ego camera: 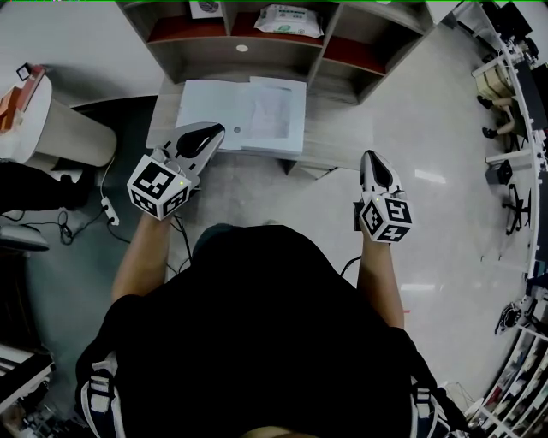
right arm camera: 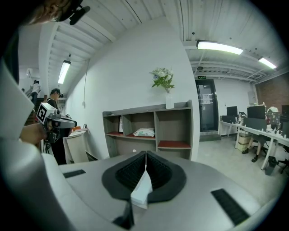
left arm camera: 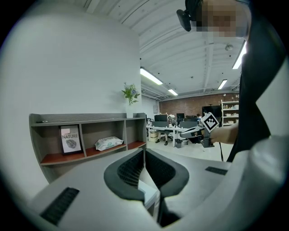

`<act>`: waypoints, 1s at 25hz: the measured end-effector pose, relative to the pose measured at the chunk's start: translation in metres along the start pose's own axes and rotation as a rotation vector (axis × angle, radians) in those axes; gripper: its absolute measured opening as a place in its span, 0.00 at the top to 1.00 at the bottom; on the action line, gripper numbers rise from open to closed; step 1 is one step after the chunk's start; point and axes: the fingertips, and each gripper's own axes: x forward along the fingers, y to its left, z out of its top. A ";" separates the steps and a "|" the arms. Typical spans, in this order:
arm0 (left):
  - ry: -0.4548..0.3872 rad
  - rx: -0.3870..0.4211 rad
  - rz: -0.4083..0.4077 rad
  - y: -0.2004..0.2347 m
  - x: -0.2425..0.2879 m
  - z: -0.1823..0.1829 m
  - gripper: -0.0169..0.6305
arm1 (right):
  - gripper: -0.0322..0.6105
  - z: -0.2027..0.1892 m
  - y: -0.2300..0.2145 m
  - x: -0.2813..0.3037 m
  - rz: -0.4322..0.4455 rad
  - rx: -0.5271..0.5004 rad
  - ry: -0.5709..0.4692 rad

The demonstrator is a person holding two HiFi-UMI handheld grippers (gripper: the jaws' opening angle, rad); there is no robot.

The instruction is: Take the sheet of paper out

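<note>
A rounded beige bin stands at far left, beside a low wood-grain desk. The person, seen from above, aims the left gripper at the desk's near left corner. Its checkered marker cube faces up, and its black ribbed jaws are pressed together with nothing between them. The tips sit over the corner of a flat white stack; contact cannot be judged.

The sheet of paper, faintly printed and rectangular, lies flat on the right half of that stack, clear of both tools.

Behind it stands an open grey shelf unit with reddish boards, holding a soft pack of wipes. Only the gripper views show the framed print in a shelf compartment and the vase of greenery on top.

The right gripper hangs over glossy pale floor, off the desk's right end, its jaws likewise closed and empty.
</note>
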 end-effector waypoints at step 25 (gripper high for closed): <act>0.033 -0.009 -0.009 0.003 0.016 -0.016 0.93 | 0.92 -0.006 -0.012 0.002 0.005 0.019 -0.005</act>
